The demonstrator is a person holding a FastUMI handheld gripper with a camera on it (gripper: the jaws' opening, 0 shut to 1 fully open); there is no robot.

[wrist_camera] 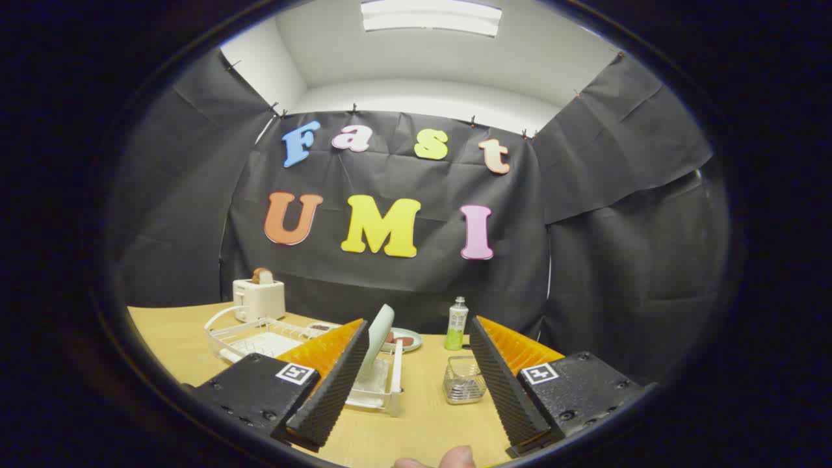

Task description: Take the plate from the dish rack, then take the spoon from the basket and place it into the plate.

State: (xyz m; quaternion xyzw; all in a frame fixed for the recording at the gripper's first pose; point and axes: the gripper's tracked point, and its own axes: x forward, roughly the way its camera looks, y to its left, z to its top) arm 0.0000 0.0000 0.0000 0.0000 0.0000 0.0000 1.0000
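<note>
A fingertip (455, 458) sits nearest, at 6 o'clock below the gripper (416, 390), whose fingers are spread wide and hold nothing. Between them, on the wooden surface (429, 429), the pale plate (379, 338) stands upright in the white dish rack (383, 383) at 11 o'clock. The wire basket (464, 380), holding cutlery too small to identify, stands at 1 o'clock. Beyond stands a green bottle (457, 325), label unreadable.

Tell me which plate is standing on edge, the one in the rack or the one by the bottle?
The plate in the dish rack, upright just ahead of the open gripper. The other plate lies flat on the table with food on it, beside the bottle.
</note>
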